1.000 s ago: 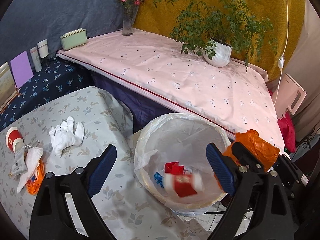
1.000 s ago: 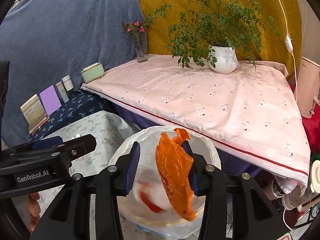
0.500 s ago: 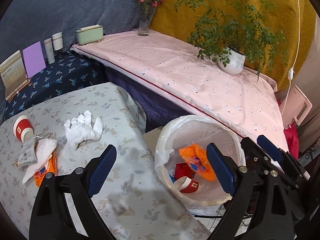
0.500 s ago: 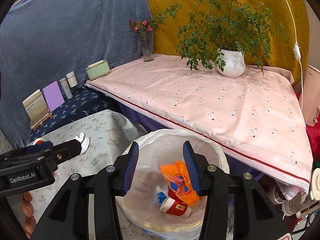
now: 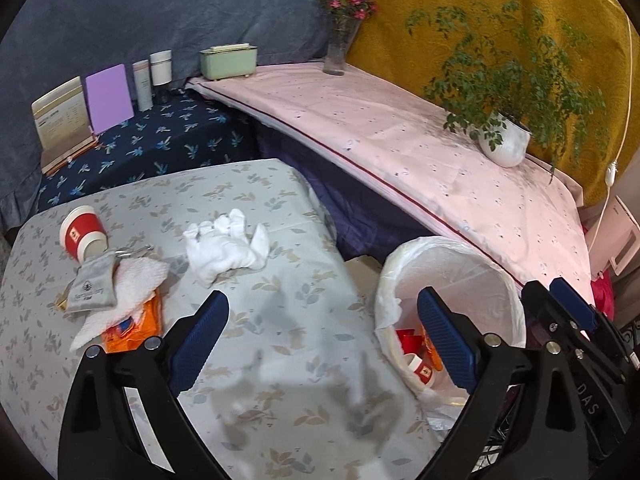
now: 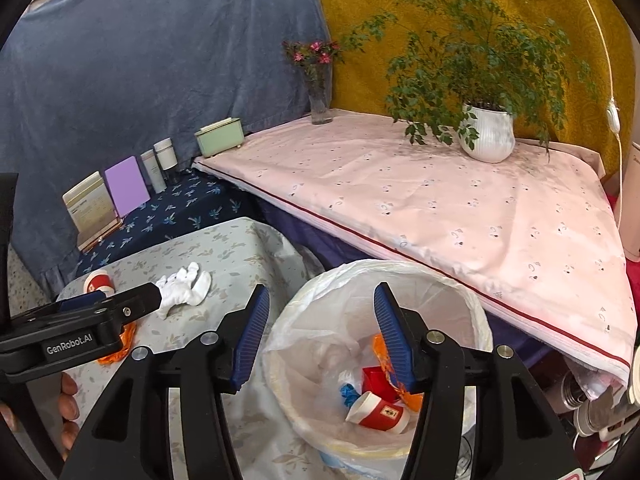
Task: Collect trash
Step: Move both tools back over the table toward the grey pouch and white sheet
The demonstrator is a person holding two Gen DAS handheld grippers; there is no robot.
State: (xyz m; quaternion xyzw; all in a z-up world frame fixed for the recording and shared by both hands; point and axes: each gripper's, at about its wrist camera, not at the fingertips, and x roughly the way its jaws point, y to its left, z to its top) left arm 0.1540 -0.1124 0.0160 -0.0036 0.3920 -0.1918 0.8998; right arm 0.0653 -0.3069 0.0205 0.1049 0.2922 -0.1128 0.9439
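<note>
A white-lined trash bin [image 5: 460,256] [image 6: 400,276] stands beside the leaf-print table [image 5: 280,360]. It holds a red paper cup [image 6: 378,412], an orange wrapper [image 6: 384,352] and a red box [image 6: 374,378]. On the table lie a red paper cup [image 5: 82,232], a white glove [image 5: 226,246], a white tissue [image 5: 128,292], a grey pouch [image 5: 94,286] and an orange wrapper [image 5: 132,326]. My left gripper [image 5: 322,340] is open and empty over the table's right edge. My right gripper [image 6: 320,332] is open and empty above the bin's left rim.
A pink-covered surface [image 5: 400,148] runs behind the bin, with a potted plant [image 5: 504,144], a flower vase [image 5: 336,52] and a green box [image 5: 228,62]. A dark blue shelf [image 5: 152,144] holds cards and bottles. A pink appliance [image 5: 616,236] stands at the right.
My right gripper opened and dropped the orange wrapper into the bin. Both grippers have shifted left, and the table's trash has come further into the left wrist view.
</note>
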